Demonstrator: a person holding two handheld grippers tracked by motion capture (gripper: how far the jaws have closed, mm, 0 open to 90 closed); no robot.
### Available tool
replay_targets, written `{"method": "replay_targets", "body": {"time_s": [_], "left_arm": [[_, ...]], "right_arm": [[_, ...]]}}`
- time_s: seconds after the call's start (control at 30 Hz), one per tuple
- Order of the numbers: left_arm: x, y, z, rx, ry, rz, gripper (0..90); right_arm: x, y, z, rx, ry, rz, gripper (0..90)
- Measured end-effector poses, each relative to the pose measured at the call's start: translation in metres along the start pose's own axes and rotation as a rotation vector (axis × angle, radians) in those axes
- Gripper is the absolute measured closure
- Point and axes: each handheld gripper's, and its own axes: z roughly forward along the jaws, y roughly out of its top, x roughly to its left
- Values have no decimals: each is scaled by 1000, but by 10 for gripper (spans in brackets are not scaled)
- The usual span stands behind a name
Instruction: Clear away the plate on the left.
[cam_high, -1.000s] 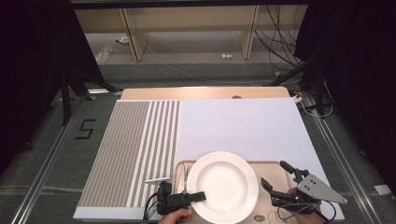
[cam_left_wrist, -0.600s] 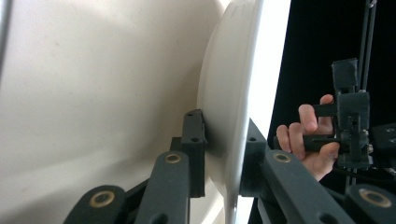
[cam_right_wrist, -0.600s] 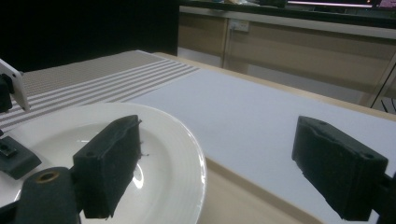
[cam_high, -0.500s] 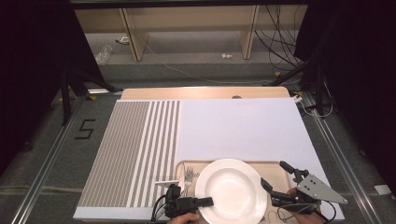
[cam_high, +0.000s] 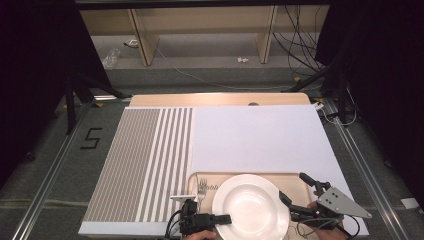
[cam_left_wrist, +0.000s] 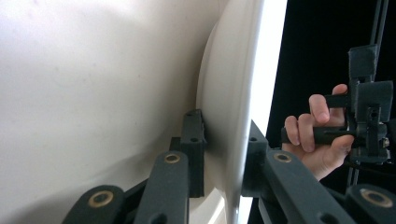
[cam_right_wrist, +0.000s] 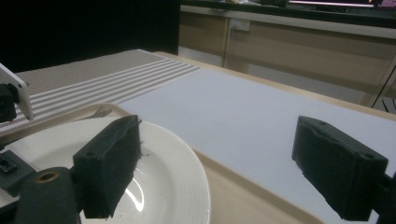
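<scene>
A white plate (cam_high: 250, 207) sits over a beige tray (cam_high: 200, 176) at the table's near edge. My left gripper (cam_high: 225, 218) comes in from the left and is shut on the plate's near-left rim. In the left gripper view its two black pads press the rim of the plate (cam_left_wrist: 116, 84) from both sides. My right gripper (cam_high: 292, 186) stands open just right of the plate, nothing between its fingers. In the right gripper view the plate (cam_right_wrist: 168, 158) lies behind the left pad, and the gap of the right gripper (cam_right_wrist: 224, 168) spans tray and white mat.
A fork (cam_high: 201, 189) lies on the tray's left part, next to the plate. A striped mat (cam_high: 145, 160) covers the table's left half and a plain white mat (cam_high: 260, 140) the right. Cables lie on the floor beyond the table's far edge.
The plate has shifted right and toward the near edge with my left gripper on its rim. The right gripper has stayed where it was.
</scene>
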Motion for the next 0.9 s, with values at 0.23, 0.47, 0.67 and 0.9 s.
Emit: {"method": "replay_targets", "body": {"time_s": [0.23, 0.47, 0.67, 0.9], "left_arm": [[2, 2, 0, -9, 19, 16, 765], [-2, 3, -4, -21, 31, 78, 710], [-7, 4, -8, -35, 37, 138, 633], [-11, 6, -11, -32, 63, 186, 564]], "right_arm": [[1, 0, 0, 1, 3, -2, 165], [1, 0, 1, 5, 9, -9, 165], [2, 0, 1, 4, 11, -8, 165], [2, 0, 0, 4, 13, -6, 165]]}}
